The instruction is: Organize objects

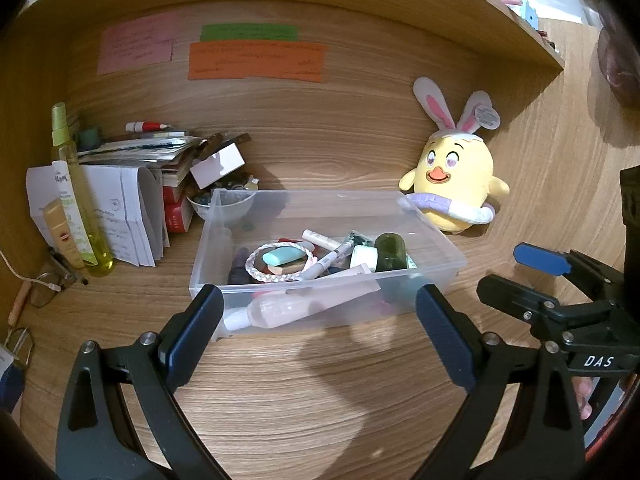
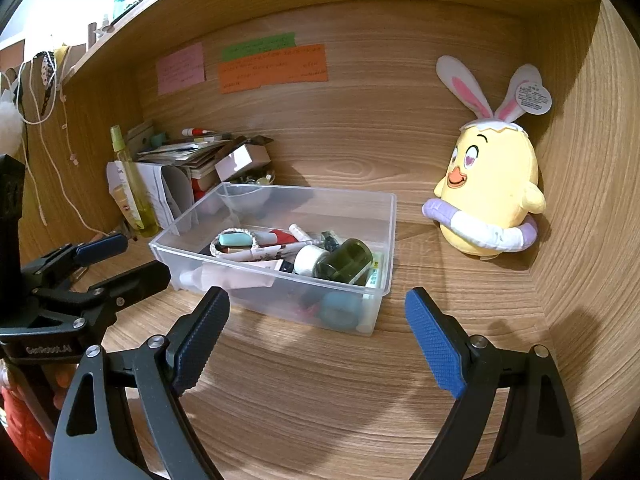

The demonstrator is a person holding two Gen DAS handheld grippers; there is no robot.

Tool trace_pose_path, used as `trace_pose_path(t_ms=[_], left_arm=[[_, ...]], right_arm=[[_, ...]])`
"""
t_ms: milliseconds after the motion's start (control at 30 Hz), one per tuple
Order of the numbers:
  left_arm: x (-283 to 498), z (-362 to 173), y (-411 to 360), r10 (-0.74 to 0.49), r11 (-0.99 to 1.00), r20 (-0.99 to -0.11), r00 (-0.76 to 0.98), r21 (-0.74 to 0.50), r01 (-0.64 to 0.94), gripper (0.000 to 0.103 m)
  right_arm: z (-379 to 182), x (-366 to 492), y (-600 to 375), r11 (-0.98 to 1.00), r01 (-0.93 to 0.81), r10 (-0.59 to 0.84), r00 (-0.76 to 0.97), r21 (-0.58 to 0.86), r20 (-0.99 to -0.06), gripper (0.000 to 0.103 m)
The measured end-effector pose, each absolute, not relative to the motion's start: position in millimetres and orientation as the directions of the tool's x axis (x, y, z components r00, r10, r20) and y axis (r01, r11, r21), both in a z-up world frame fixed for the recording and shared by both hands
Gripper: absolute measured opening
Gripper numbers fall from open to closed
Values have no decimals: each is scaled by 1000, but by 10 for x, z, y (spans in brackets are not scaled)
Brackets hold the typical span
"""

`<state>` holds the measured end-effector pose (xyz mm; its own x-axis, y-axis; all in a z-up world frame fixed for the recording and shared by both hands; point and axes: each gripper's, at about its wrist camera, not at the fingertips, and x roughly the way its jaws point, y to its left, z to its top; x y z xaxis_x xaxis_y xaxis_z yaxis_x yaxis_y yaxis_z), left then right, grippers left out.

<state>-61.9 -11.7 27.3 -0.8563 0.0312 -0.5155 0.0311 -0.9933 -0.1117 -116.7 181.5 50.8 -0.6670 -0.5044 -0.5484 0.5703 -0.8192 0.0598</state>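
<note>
A clear plastic box (image 1: 439, 236) (image 2: 390, 236) stands on the wooden desk, holding several small items. Among them are a dark green bottle (image 1: 390, 251) (image 2: 344, 261), a white braided ring (image 1: 280, 262), a mint-coloured pad (image 1: 283, 256) (image 2: 234, 238), pens and a pale pink tube (image 1: 296, 308). My left gripper (image 1: 320, 332) (image 2: 120, 266) is open and empty just in front of the box's near wall. My right gripper (image 2: 318, 340) (image 1: 524, 280) is also open and empty, in front of the box's near right corner.
A yellow plush chick with bunny ears (image 1: 460, 184) (image 2: 492, 192) sits to the right of the box. A pile of papers and small boxes (image 1: 160, 168) and a yellow-green spray bottle (image 1: 76, 196) crowd the left. Coloured notes (image 1: 256, 60) hang on the back wall. Glasses (image 1: 48, 288) lie far left.
</note>
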Motion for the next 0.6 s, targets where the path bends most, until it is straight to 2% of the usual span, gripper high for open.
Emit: trace_pose_path(t_ms=[600], left_arm=[[-658, 245, -130, 62, -989, -527, -848, -145, 17, 98]], right_arm=[[513, -1205, 1840, -825, 561, -501, -668, 71, -550, 88]])
